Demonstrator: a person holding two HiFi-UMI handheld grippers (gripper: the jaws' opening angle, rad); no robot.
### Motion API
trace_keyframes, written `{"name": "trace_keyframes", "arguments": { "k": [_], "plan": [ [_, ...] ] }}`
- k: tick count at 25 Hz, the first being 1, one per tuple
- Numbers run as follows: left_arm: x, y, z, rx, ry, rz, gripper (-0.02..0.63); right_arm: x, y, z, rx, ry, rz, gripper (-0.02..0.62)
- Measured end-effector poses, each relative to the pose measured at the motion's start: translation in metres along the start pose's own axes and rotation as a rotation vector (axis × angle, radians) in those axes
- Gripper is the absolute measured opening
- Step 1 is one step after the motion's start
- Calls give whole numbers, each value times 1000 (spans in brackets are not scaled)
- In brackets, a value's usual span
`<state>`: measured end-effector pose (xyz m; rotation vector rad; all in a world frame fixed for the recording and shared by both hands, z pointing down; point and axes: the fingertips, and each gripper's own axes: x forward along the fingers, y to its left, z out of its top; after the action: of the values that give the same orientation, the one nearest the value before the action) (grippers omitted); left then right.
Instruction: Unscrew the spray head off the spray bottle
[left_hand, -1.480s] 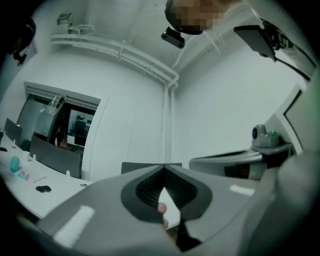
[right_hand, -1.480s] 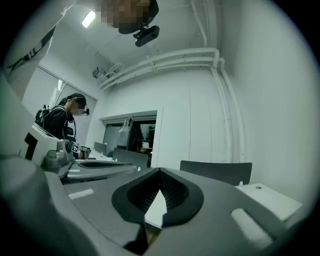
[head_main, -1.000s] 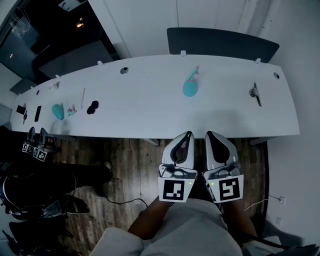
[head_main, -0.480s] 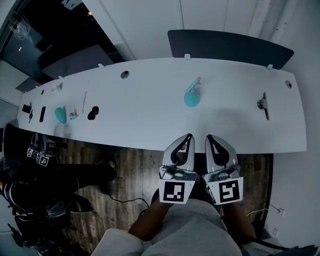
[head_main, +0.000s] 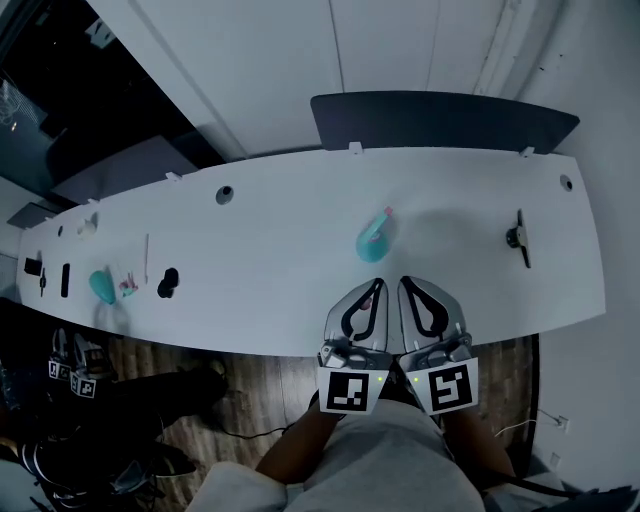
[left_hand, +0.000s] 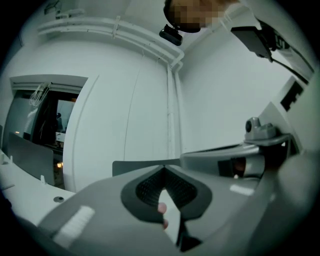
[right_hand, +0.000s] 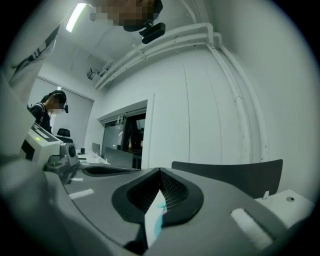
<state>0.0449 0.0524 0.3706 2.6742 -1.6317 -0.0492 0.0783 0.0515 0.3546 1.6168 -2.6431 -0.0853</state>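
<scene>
A teal spray bottle (head_main: 372, 242) with a pink trigger head (head_main: 387, 212) stands on the long white table (head_main: 260, 260), near the middle. My left gripper (head_main: 378, 284) and right gripper (head_main: 404, 283) lie side by side over the table's front edge, just short of the bottle. Both are shut with nothing between their jaws. In the left gripper view the shut left gripper (left_hand: 163, 168) fills the lower frame. In the right gripper view a teal sliver of the spray bottle (right_hand: 159, 221) shows in the slot below the shut right gripper (right_hand: 160, 170).
A black tool (head_main: 517, 237) lies at the table's right end. At the left end are a second teal bottle (head_main: 101, 286), a black object (head_main: 168, 282) and small items. A dark panel (head_main: 440, 120) stands behind the table. Another person with marker cubes (head_main: 70, 378) is at lower left.
Both grippers have come forward from over the wooden floor to over the table's front edge, closer to the spray bottle. They stay shut.
</scene>
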Motion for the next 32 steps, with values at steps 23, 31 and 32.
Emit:
{"name": "trace_keyframes", "arguments": {
  "k": [23,31,32],
  "plan": [
    [71,74,-128,75,397,-143,3,97,-30,-30,-60,142,-17,0],
    [74,61,-197,131,645,-243,325,107,-29,-30,-88,121,71,2],
    [76,61,-204,162,664,-243,328,108,-29,-30,-89,121,77,2]
  ]
}}
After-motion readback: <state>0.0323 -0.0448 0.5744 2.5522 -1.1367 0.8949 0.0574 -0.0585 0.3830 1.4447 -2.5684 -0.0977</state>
